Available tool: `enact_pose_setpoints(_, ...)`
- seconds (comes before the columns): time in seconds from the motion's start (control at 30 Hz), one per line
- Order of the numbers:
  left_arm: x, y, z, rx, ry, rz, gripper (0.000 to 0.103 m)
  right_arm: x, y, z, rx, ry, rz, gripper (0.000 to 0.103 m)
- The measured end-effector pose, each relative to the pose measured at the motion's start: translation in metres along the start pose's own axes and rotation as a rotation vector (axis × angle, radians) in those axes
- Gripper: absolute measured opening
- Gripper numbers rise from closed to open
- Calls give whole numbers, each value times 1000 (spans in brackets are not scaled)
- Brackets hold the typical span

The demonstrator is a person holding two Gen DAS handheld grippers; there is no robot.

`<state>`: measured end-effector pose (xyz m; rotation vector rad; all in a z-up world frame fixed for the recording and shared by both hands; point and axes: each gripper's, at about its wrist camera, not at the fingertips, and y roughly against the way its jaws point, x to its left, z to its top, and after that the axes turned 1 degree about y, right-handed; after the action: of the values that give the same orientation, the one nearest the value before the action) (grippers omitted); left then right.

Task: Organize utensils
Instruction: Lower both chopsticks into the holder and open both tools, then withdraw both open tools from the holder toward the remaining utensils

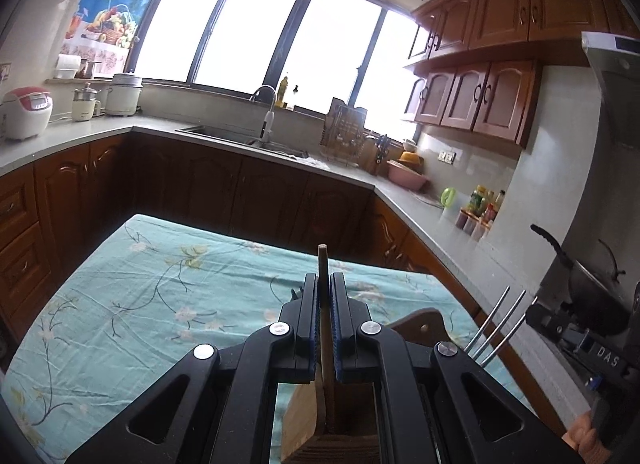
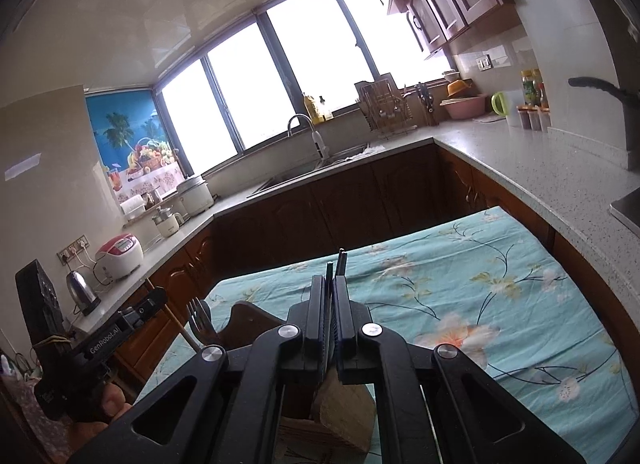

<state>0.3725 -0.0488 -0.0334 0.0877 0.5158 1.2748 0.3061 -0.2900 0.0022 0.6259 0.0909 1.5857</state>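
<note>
In the left wrist view the left claw (image 1: 325, 296) fills the lower centre of the frame, its jaws drawn narrow and clamped on a slim brown wooden stick (image 1: 322, 264), likely a chopstick or a utensil handle, which stands upright between the pads and pokes out above them. Below the jaws, at the bottom centre, the stick runs down into a wooden utensil holder (image 1: 308, 420) that sits on the desk (image 1: 160, 284), which is covered with a teal floral cloth. At the lower right of that frame three metal handles (image 1: 496, 324) lean up and to the right beside a dark wooden part of the holder (image 1: 420, 324), and the right claw's body shows at the right edge.

In the right wrist view the right claw (image 2: 329, 296) is also at the lower centre, jaws nearly closed on thin dark utensil handles (image 2: 335, 264) whose tips rise just above the fingers. A light wooden block of the holder (image 2: 344, 412) lies under the jaws at the bottom centre. At the lower left a fork (image 2: 198, 318) stands tines up, just beside the holder's dark wooden back (image 2: 248, 324); the left claw's body (image 2: 120, 328) and the person's hand (image 2: 116, 404) appear further left. Kitchen counter (image 2: 500, 168), sink (image 2: 304, 176) and windows (image 2: 280, 76) fill the upper frame.
</note>
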Motion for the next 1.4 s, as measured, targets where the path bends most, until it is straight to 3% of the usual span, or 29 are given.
enact_pose_setpoints(0.4,1,1,12,37,-21,-5,5,1,-4,2,24,-16,2,8)
enact_pose_setpoints(0.73,3,4,16,47,-6,10,21,-3,-2,0,24,-36,-4,12)
enact_pose_setpoints(0.87,2,8,13,58,-5,8,32,-5,1,-1,14,-44,-3,46)
enact_pose_setpoints(0.93,2,12,12,59,-4,15,54,-5,3,-3,14,-48,0,54)
enact_pose_setpoints(0.97,3,16,12,59,-1,18,59,-6,3,-4,14,-52,7,66)
enact_pose_setpoints(1.0,4,20,11,62,5,19,72,-6,5,-5,13,-57,15,79)
enact_pose_setpoints(1.03,5,24,10,65,12,21,83,-6,6,-6,9,-61,22,85)
enact_pose_setpoints(1.07,7,27,9,65,18,21,83,-5,8,-7,5,-62,25,92)
enact_pose_setpoints(1.4,19,75,-11,140,19,55,85,-3,35,-25,14,-74,27,96)
